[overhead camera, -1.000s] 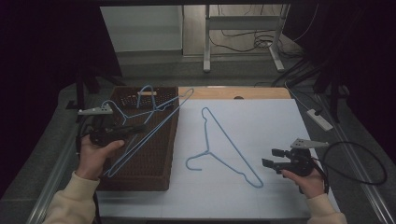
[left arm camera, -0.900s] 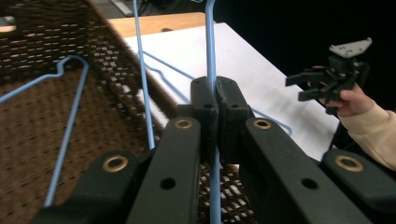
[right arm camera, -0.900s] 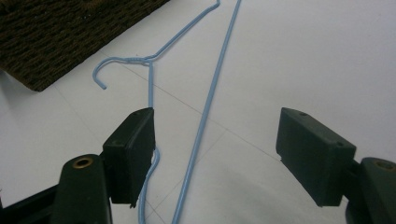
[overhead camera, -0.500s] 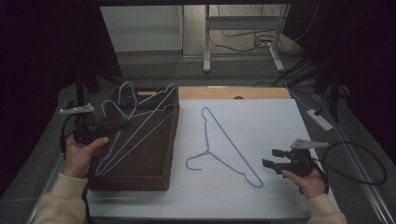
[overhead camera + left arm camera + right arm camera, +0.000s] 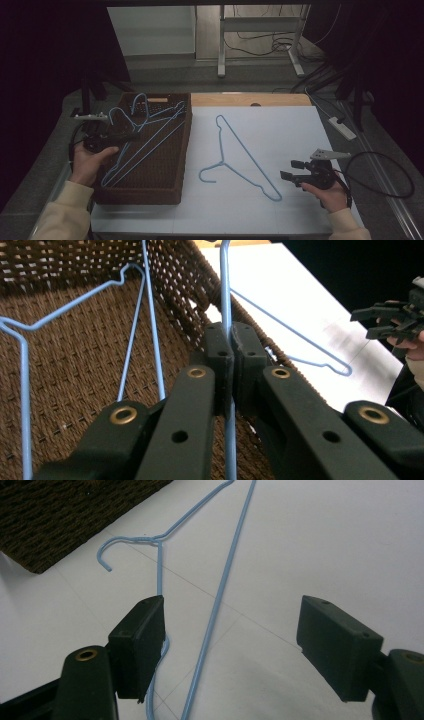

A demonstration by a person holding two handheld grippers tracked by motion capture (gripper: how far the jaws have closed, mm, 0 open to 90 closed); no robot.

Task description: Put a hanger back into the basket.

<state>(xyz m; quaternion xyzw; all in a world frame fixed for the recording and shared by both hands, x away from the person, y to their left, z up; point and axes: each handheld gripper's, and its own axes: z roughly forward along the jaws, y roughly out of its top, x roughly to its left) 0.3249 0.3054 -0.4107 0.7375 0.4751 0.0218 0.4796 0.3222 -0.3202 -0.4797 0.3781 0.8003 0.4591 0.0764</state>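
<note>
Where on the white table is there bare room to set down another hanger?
Free: the white sheet right of the lying hanger, and the strip between it and the basket. The basket holds several hangers; the right gripper sits at the hanger's lower end.

Dim room, dark at the edges; the white table catches the light. Far gripper looks blurred.

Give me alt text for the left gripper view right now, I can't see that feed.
The left gripper is shut on a blue wire hanger, the wire pinched between its two black jaws above a brown woven basket. More blue hangers lie inside the basket. Beyond its rim, another blue hanger lies on the white table, and the right gripper shows at the right edge.
</note>
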